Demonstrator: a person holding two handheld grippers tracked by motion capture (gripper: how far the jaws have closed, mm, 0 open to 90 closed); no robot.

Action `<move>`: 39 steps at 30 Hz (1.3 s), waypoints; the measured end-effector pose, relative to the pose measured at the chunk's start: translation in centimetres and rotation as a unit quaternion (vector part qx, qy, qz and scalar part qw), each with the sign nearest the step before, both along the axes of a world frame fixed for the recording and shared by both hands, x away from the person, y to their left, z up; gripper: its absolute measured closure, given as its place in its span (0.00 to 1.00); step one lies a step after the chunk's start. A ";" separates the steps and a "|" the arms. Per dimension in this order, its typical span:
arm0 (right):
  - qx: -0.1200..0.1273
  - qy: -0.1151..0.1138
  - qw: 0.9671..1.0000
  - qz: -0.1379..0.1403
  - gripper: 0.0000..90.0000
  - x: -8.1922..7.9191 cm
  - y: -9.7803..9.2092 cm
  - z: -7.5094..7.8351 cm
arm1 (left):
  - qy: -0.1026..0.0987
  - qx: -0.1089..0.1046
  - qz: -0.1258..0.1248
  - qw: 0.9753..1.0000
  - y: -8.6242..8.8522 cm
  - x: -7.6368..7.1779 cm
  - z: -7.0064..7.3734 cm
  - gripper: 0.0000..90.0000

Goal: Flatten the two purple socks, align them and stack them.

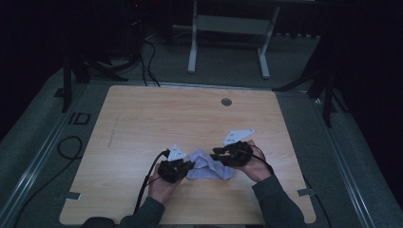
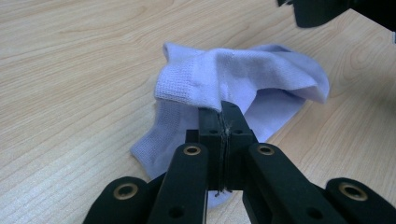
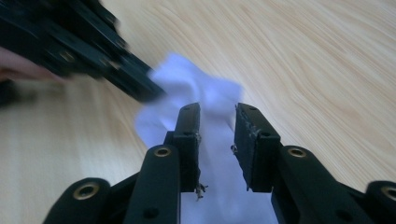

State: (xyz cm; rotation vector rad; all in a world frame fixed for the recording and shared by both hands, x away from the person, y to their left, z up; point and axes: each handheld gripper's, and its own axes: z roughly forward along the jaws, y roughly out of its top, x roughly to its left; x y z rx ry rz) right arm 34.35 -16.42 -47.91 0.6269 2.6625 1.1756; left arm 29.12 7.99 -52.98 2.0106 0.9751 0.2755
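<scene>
A pale lilac sock lies crumpled on the wooden table, near its front edge. My left gripper is shut on the sock's ribbed cuff, lifting a fold of it off the wood. In the high view the left gripper sits at the sock's left edge. My right gripper stands open just above the sock, its jaws a little apart with fabric showing between and below them. The right gripper hovers over the sock's right part in the high view.
A round grommet sits near the table's far edge. Cables trail from the left gripper off the front. A metal stand and dark tripod legs stand on the floor beyond the table.
</scene>
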 end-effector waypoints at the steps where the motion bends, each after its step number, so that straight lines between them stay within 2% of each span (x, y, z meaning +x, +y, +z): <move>1: -0.012 0.002 1.000 -0.011 0.80 0.0 -0.5 -0.2 | 0.000 0.000 0.000 1.000 0.0 0.0 0.0 0.99; 4: -0.049 0.023 0.998 -0.046 0.82 0.4 -1.6 -1.6 | 0.001 0.001 0.001 1.000 0.0 0.0 0.0 0.99; 7: -0.095 0.040 0.992 -0.078 0.84 0.8 -2.3 -3.5 | 0.001 0.001 0.001 1.000 0.0 0.0 0.0 0.99; 11: -0.104 0.068 0.988 -0.093 0.85 1.5 -2.8 -5.0 | 0.003 0.001 0.002 1.000 0.0 0.0 -0.1 0.99; 14: -0.110 0.093 0.983 -0.110 0.92 2.1 -3.1 -5.8 | 0.002 0.002 0.000 1.000 0.0 0.0 0.0 0.99; 17: -0.095 0.115 0.982 -0.117 0.96 2.5 -3.4 -6.0 | 0.005 -0.002 -0.002 1.000 0.0 -0.1 0.0 0.99; 22: -0.088 0.125 0.980 -0.127 0.98 2.5 -3.4 -6.0 | 0.015 -0.006 -0.008 1.000 0.0 -0.3 -0.2 0.99; 29: -0.079 0.131 0.979 -0.136 0.98 2.5 -3.6 -6.2 | 0.041 0.010 0.000 0.999 0.5 -0.5 -1.3 0.99; 32: -0.075 0.131 0.979 -0.138 0.98 2.4 -3.7 -6.2 | 0.054 0.027 0.001 0.998 0.5 -0.4 -1.9 0.98; 36: -0.075 0.131 0.979 -0.138 0.98 2.4 -3.7 -6.2 | 0.065 0.030 0.002 0.997 0.5 -0.2 -2.3 0.98; 37: -0.075 0.131 0.979 -0.139 0.98 2.4 -3.7 -6.2 | 0.076 0.037 0.000 0.996 0.5 -0.1 -2.6 0.98; 39: -0.073 0.130 0.979 -0.139 0.98 2.3 -3.7 -6.2 | 0.080 0.040 -0.003 0.996 0.4 -0.2 -2.7 0.97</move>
